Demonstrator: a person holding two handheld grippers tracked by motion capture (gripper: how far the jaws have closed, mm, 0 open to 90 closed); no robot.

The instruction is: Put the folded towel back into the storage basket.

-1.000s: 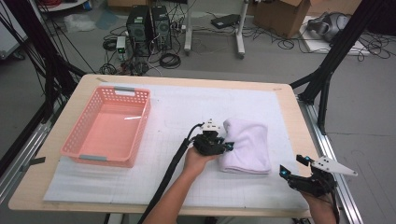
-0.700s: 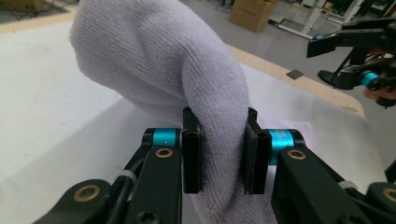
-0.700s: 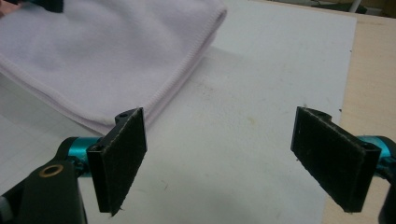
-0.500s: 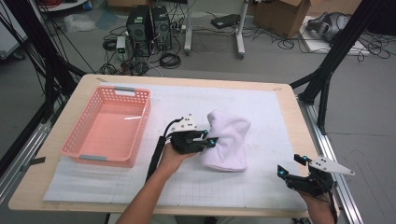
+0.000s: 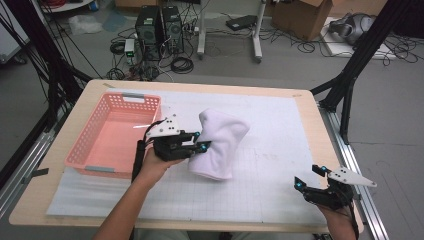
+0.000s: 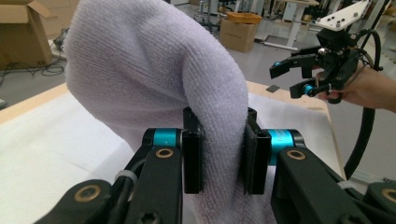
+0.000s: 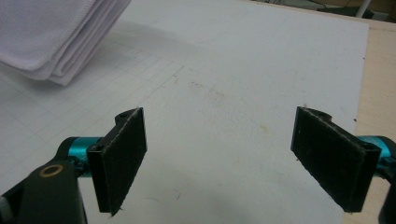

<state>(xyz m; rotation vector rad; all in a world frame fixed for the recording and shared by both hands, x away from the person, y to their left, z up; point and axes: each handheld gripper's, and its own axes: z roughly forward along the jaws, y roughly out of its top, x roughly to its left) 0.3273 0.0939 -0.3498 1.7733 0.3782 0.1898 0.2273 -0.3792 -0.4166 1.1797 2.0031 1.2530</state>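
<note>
High view: left claw (image 5: 201,146) clamps the folded white towel (image 5: 220,145) beside the pink basket (image 5: 107,137); right claw (image 5: 310,177) gapes wide.

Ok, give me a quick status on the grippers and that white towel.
Left gripper fingers clamped on the folded white towel, lifted beside the pink basket. Right gripper open, idle over the mat's near right corner. Nothing between towel and basket.

One towel (image 5: 220,145), folded, at the frame's centre. One pink basket (image 5: 95,150), centre left. One white mat (image 5: 280,150) on one desk (image 5: 310,107). Two claws: the left claw (image 5: 200,141) at centre, the right claw (image 5: 309,177) lower right. Two computer towers (image 5: 160,22) on the floor, upper left.
</note>
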